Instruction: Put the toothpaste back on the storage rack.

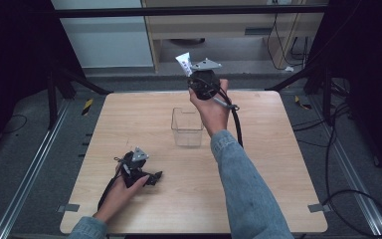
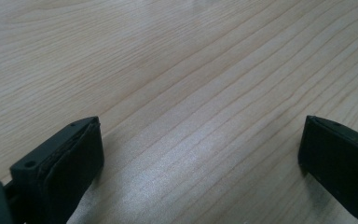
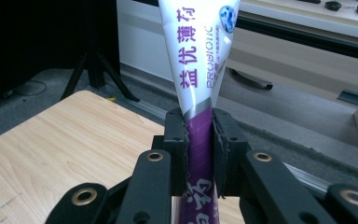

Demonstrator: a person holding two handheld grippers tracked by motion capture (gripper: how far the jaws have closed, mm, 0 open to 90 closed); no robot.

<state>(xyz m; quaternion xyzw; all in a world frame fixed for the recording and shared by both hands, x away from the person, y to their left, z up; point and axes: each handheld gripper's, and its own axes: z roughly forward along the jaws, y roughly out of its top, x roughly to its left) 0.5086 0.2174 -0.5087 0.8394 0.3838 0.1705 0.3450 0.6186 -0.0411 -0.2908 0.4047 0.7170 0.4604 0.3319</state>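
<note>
grippers: black, brass-ringed screw holes | top plates: grey, three-cornered | cable: black | sleeves: blue denim

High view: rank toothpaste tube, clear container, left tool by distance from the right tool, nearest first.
From the right tool:
1. Toothpaste tube: clamped in its jaws, raised past the table's far edge.
2. Clear container: mid-table, just below the right hand.
3. Left tool: near-left, resting on the table.

Tube: I lose its top at the frame edge, lower end hidden behind the right gripper. Small print unreadable. Tube tiny in high view.
</note>
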